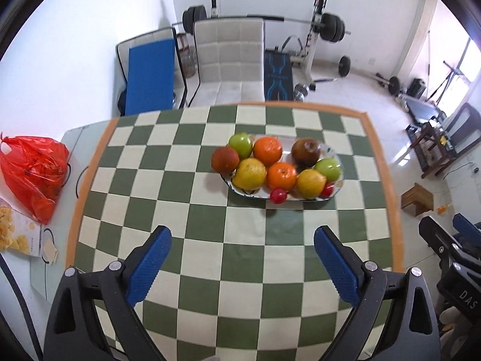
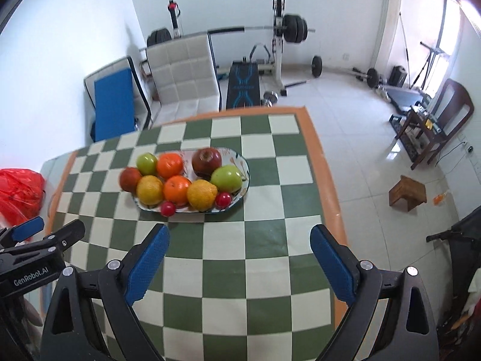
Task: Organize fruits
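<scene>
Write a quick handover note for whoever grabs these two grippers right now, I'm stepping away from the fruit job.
Left gripper: open, empty, above the checkered tablecloth.
Right gripper: open, empty, beside it.
All visible fruit sits on the oval plate: two green apples, two oranges, two yellow citrus, two dark red fruits, two small red ones at the near rim.
Done: fruit gathered on the plate.
Left: nothing loose in view; check the red bag.

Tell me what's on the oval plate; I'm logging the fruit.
The plate holds two green apples, two oranges, two yellow citrus, two dark red fruits and two small red ones. Anything beneath them is hidden.
</scene>
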Available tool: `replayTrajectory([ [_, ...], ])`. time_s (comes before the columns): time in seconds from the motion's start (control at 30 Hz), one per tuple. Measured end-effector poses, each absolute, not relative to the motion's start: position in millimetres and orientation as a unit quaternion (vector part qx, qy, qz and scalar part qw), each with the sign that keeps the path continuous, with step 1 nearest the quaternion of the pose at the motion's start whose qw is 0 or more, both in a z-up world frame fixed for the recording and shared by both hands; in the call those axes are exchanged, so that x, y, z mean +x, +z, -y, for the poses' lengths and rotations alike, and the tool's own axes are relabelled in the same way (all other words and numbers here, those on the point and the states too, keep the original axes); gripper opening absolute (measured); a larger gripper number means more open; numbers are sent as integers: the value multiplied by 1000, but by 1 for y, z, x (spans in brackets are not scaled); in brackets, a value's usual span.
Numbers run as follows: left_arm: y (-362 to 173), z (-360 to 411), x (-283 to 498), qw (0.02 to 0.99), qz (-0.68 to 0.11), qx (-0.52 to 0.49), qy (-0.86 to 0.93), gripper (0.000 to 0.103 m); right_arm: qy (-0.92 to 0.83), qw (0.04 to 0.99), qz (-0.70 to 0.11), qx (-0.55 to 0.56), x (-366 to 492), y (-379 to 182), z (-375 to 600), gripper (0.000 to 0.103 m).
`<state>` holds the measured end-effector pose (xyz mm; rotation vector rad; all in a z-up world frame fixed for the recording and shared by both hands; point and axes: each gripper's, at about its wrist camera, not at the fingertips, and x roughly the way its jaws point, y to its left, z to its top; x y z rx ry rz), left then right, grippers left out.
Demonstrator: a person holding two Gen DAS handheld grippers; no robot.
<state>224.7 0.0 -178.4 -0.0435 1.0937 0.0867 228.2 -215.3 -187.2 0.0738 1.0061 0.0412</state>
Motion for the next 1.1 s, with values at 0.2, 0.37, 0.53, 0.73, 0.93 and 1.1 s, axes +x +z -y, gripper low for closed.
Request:
replayTrajectory([
  [0.2,-130,1,181,872,-489,-20,33,97,18,896,-443,30,169,-129,216,97],
  [0.37,-100,5,146,883,-469,-16,25,97,21,907,-420,32,122,-91,216,97],
  [0.53,-80,9,117,888,-459,-19,13,97,29,917,-397,33,79,-55,217,97],
  [0.73,-63,11,94,894,-447,-18,8,97,36,923,-380,36,44,-26,216,97],
  [0.93,-49,9,75,898,-439,-21,11,97,45,927,-370,40,19,-5,212,97],
  [1.1,-43,6,67,903,-428,-20,16,97,54,928,-367,43,9,4,207,97],
])
